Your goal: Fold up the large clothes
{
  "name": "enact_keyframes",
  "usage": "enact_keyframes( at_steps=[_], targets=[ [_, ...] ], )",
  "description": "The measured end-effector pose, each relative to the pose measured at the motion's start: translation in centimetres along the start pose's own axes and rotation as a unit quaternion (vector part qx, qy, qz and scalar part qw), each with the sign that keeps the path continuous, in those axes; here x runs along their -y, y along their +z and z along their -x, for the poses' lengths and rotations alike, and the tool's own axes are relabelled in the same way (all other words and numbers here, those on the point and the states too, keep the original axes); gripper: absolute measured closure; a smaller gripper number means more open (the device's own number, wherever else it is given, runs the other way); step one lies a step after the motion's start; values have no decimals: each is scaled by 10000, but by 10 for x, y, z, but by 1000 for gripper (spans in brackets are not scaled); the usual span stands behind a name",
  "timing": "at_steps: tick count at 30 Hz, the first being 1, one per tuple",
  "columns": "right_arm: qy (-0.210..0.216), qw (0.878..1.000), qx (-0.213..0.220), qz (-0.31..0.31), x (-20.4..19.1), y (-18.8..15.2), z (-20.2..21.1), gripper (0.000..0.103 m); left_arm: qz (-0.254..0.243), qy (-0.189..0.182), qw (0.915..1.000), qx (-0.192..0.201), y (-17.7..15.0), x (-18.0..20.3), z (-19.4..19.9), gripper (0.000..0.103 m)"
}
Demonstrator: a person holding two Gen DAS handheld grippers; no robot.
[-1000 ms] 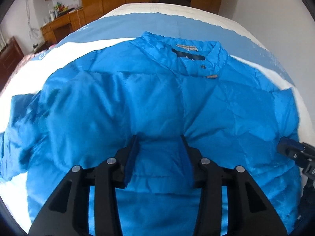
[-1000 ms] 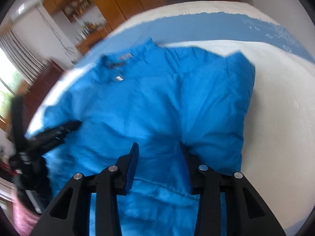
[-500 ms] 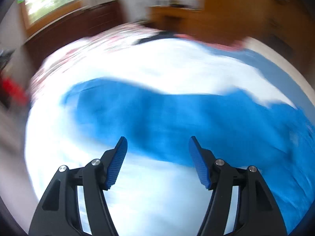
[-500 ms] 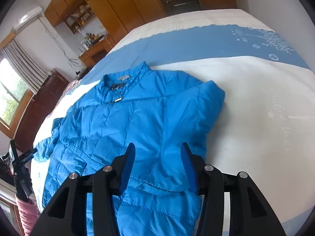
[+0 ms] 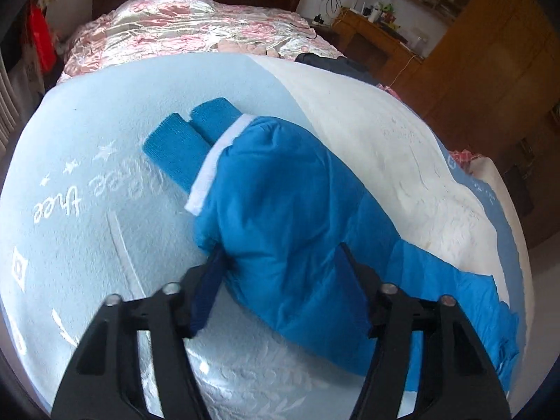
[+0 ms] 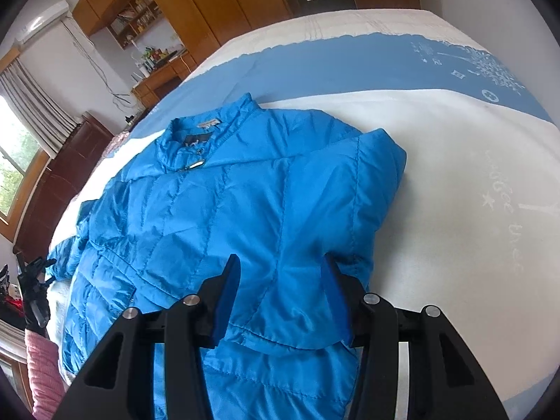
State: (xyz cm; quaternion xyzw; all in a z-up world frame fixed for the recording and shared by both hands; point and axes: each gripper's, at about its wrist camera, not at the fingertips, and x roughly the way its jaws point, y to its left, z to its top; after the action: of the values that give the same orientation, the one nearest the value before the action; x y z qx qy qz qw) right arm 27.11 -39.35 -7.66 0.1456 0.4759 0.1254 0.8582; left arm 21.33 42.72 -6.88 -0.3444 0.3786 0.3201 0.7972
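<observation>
While blue jacket (image 6: pixel 245 210) lies on bed (image 6: pixel 455 161), sleeve (image 5: pixel 297 217) is straddled by closing left tool (image 5: pixel 280 280); folded side is straddled by half-open right tool (image 6: pixel 280 287).

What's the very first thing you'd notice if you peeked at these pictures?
A big bright blue puffy jacket lies spread on the white and pale blue bed cover, collar toward the wooden cupboards. Its left sleeve stretches out sideways, ending in a knitted cuff. The left gripper is closing around that sleeve, and the right gripper hangs over the folded-in side.
</observation>
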Motion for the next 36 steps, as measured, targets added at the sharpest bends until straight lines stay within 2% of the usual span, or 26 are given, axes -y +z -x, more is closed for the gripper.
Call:
enact_keyframes(
  at_steps=[2, 3, 5, 9, 11, 15, 18, 20, 24, 26, 27, 28, 31, 34, 36],
  targets=[
    [-48, 10000, -21, 1, 1, 0, -4, 54, -8, 42, 10000, 41, 0, -5, -4, 78],
    [-66, 10000, -30, -11, 1, 0, -6, 54, 65, -61, 9999, 61, -1, -7, -6, 84],
    [-104, 9999, -62, -45, 3, -1, -10, 54, 135, -201, 9996, 139, -3, -9, -8, 89],
    [-233, 9996, -168, -56, 6, -3, -21, 55, 53, -113, 9993, 342, -10, -5, -8, 93],
    [-210, 9996, -179, -73, 8, -2, -23, 55, 34, -193, 9987, 478, -14, 0, 0, 96],
    [80, 9997, -78, -224, 12, 1, -11, 54, -247, -661, 9935, 895, -23, 31, 37, 100],
    [43, 9999, 141, -36, 2, 2, 9, 54, -854, -1066, 9827, 1251, -39, 79, 75, 101],
    [-63, 9996, 250, 111, -6, 1, 20, 54, -1315, -1366, 9713, 1435, -56, 118, 102, 101],
    [55, 9997, 157, 170, -12, -3, 25, 54, -2184, -1891, 9440, 1591, -106, 196, 139, 101],
    [38, 9998, 124, 160, -10, -6, 26, 54, -2585, -2199, 9269, 1603, -136, 235, 155, 101],
    [47, 9998, 117, 137, -9, -7, 26, 54, -2706, -2302, 9214, 1572, -148, 247, 160, 101],
    [56, 9998, 119, 120, -7, -8, 28, 54, -2923, -2456, 9117, 1517, -165, 268, 166, 101],
    [24, 9998, 165, 129, -5, -10, 31, 54, -3379, -2718, 8904, 1381, -202, 309, 172, 102],
    [43, 9997, 208, 141, -4, -12, 35, 54, -3903, -2941, 8637, 1233, -249, 356, 171, 102],
    [39, 9996, 228, 144, -3, -12, 36, 54, -4126, -3037, 8523, 1053, -274, 381, 164, 102]
  ],
)
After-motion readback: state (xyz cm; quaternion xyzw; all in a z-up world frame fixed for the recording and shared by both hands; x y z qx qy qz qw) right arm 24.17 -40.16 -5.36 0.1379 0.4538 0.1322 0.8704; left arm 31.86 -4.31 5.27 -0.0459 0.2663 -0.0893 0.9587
